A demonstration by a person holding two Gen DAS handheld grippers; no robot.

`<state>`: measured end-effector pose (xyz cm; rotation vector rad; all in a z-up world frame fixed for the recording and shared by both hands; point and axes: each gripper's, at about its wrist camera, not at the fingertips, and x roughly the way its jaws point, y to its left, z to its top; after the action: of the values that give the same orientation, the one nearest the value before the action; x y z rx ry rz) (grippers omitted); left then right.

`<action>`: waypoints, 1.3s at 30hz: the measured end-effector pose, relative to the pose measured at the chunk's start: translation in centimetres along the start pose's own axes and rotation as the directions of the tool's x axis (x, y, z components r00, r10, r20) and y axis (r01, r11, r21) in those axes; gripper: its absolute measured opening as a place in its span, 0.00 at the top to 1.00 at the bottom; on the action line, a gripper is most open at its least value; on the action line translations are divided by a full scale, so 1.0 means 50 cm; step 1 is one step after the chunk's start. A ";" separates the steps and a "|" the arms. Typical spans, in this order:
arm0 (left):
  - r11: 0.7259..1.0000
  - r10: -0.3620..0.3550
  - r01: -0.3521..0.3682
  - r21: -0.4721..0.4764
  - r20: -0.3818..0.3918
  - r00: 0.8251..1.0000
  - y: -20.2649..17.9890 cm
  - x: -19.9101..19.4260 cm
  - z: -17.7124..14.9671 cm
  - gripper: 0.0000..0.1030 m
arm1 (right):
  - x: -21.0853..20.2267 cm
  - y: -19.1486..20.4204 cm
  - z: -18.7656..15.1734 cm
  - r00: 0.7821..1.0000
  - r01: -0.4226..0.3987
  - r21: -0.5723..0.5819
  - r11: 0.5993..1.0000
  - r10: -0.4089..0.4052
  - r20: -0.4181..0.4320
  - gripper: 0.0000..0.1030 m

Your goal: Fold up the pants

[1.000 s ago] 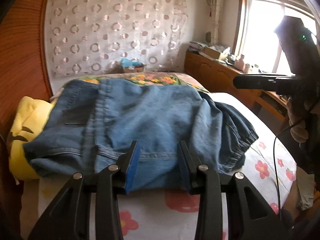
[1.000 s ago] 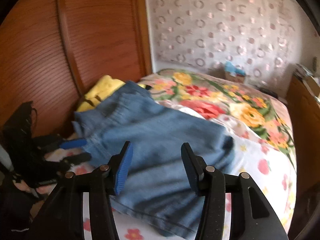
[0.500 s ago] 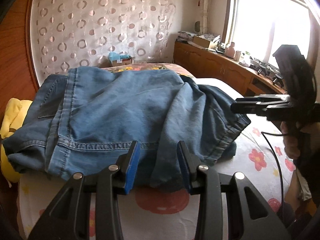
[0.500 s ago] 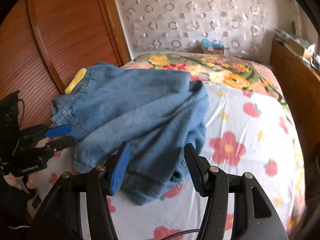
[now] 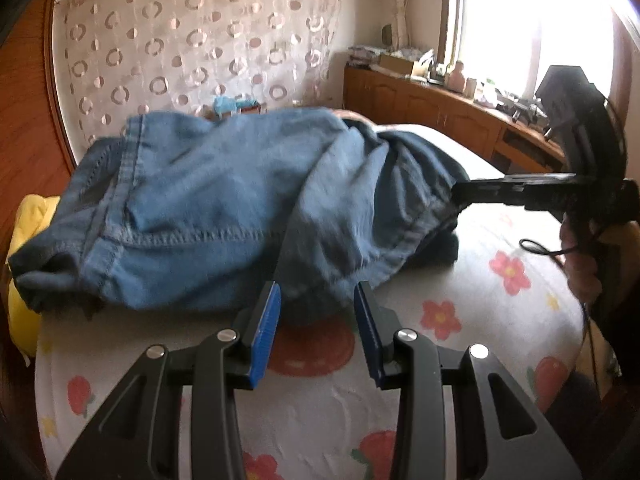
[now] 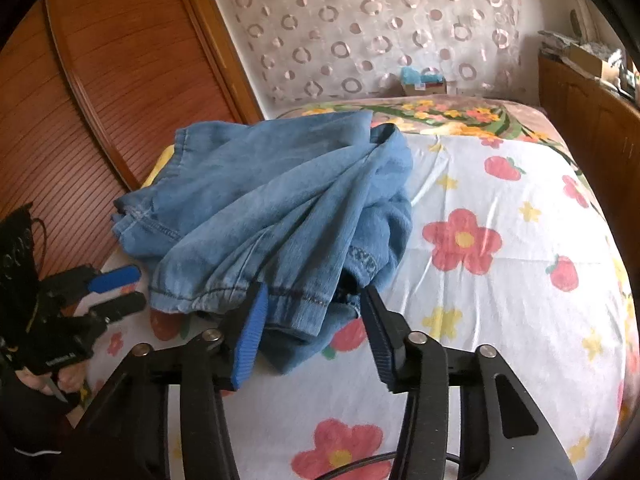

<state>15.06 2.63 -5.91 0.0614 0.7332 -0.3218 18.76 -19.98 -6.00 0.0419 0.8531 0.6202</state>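
Observation:
Blue denim pants (image 5: pixel 224 208) lie in a loose rumpled heap on the flowered bed; they also show in the right wrist view (image 6: pixel 280 208). My left gripper (image 5: pixel 316 300) is open and empty, its blue pads at the near edge of the heap. My right gripper (image 6: pixel 312 296) is open, its tips on either side of a hemmed edge of the denim, not closed on it. The right gripper also shows in the left wrist view (image 5: pixel 472 196), its tip at the heap's right side. The left gripper shows in the right wrist view (image 6: pixel 116 288), open, just left of the heap.
The bed sheet (image 6: pixel 500 280) is white with red flowers. A yellow cloth (image 5: pixel 28 220) lies under the pants at the left. A wooden wardrobe (image 6: pixel 100 80) stands left of the bed, a wooden cabinet (image 5: pixel 432 116) under the window at right. A small box (image 6: pixel 424 80) sits at the headboard.
Both grippers have drawn back toward the near end of the bed. The pants now lie bunched closer to me, with the right gripper's tips reaching their hem.

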 end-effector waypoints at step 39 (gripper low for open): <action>0.999 0.035 -0.036 0.010 0.058 0.998 0.023 -0.039 0.056 1.00 | -0.044 0.105 0.175 0.993 -0.076 -0.187 0.979 0.090 0.070 0.98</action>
<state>15.88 3.78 -2.62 0.0749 0.6719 -0.2923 21.32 -15.00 2.79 -0.0663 0.7179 0.7693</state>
